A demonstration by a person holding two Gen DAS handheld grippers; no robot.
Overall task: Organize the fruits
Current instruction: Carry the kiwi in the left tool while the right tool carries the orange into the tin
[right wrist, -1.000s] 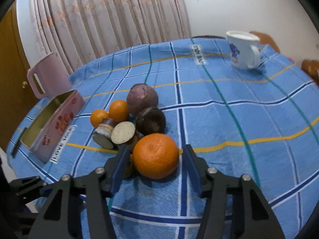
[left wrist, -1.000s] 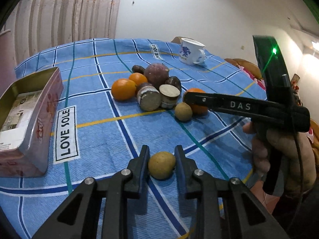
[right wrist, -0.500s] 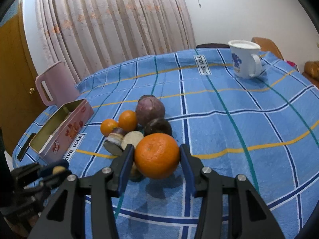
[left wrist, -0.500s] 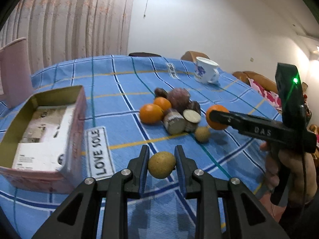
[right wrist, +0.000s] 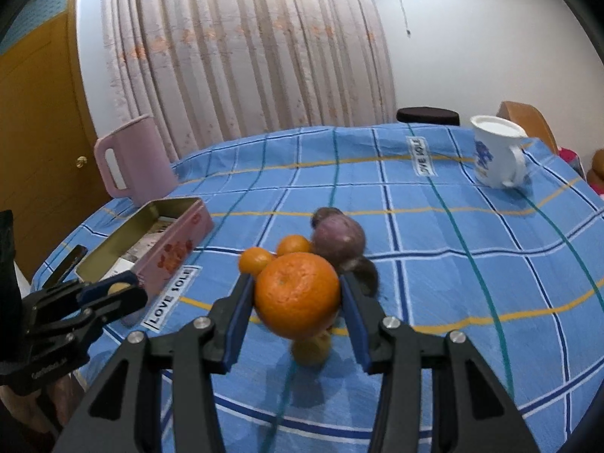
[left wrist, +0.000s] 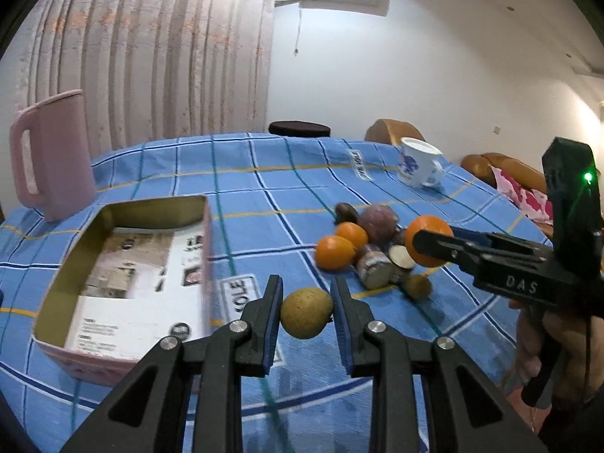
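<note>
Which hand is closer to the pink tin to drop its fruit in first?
Left, probably. The left tongs grip a small yellow-brown fruit right beside the open pink tin. The right tongs hold an orange farther from it.

Right wrist view: big round orange (right wrist: 297, 293) blocks most of the fruit pile; small yellowish fruit (right wrist: 312, 348) below it is half hidden and blurred. Pink rectangular tin (left wrist: 124, 275) near edge motion-blurred at 9 o'clock, label text unreadable.

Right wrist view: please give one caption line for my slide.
Right gripper holds an orange above the blue checked tablecloth, the open pink tin at left.
</note>
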